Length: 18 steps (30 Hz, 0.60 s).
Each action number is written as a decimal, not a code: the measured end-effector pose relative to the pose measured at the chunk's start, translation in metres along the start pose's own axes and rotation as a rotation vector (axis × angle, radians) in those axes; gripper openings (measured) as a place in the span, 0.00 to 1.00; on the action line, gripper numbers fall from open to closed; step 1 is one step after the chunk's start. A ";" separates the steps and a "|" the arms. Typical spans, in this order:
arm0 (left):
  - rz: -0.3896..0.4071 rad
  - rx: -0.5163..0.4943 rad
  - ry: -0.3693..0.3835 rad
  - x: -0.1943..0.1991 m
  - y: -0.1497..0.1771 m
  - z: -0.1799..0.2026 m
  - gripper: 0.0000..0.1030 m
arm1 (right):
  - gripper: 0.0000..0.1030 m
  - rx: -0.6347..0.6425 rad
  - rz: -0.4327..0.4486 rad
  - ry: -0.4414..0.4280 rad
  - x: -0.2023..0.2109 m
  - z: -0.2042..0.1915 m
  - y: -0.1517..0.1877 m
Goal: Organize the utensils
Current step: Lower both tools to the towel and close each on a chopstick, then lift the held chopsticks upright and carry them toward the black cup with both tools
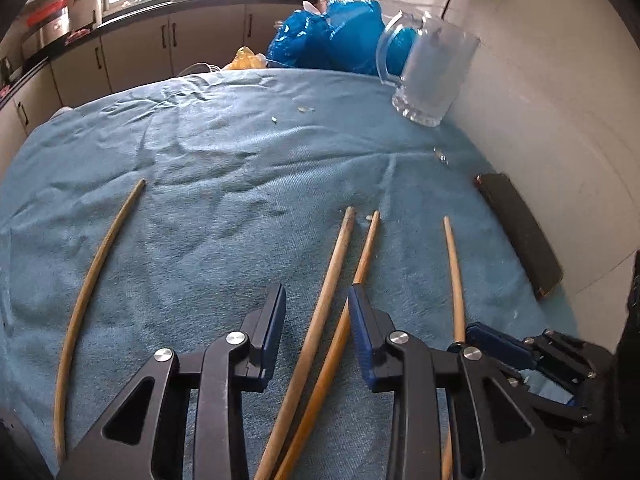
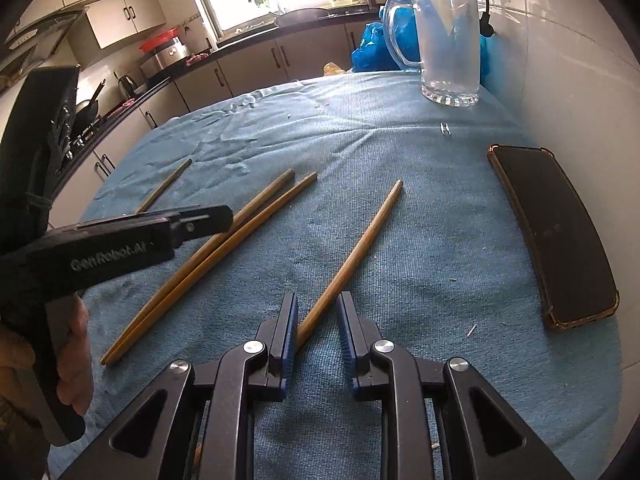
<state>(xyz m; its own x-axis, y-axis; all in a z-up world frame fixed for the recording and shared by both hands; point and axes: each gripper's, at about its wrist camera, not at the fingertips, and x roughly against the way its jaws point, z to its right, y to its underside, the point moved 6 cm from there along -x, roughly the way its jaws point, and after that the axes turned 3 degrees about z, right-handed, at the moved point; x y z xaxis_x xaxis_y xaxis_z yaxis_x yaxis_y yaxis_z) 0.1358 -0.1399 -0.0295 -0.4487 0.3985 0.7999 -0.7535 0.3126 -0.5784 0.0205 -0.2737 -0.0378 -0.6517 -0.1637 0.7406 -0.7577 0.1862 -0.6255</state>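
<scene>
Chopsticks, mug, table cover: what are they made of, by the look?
Chopsticks: probably wood or bamboo, matte tan-brown, unlacquered, tips look worn.
Mug: clear and see-through, with a thick ribbed base and a moulded handle; likely glass, though clear plastic can't be ruled out. Its wall looks hazy.
Table cover: blue cloth, soft towel-like weave with fine ribbing, wrinkles and lint specks.
</scene>
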 end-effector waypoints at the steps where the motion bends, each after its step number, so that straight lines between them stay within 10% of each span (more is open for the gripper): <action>1: -0.003 -0.011 -0.015 -0.002 0.001 0.001 0.30 | 0.21 -0.002 0.001 -0.003 0.000 0.001 0.000; 10: -0.002 -0.144 -0.152 -0.009 0.001 0.014 0.20 | 0.21 -0.010 0.007 -0.007 0.000 0.002 0.001; 18: -0.083 0.001 -0.130 0.014 0.021 -0.015 0.06 | 0.13 -0.022 -0.029 0.005 0.000 0.003 0.000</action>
<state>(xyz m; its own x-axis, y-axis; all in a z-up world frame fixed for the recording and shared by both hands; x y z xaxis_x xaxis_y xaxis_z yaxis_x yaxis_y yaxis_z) 0.1205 -0.1149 -0.0328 -0.4434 0.2563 0.8589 -0.7910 0.3388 -0.5094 0.0207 -0.2763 -0.0385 -0.6292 -0.1650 0.7595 -0.7752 0.2032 -0.5981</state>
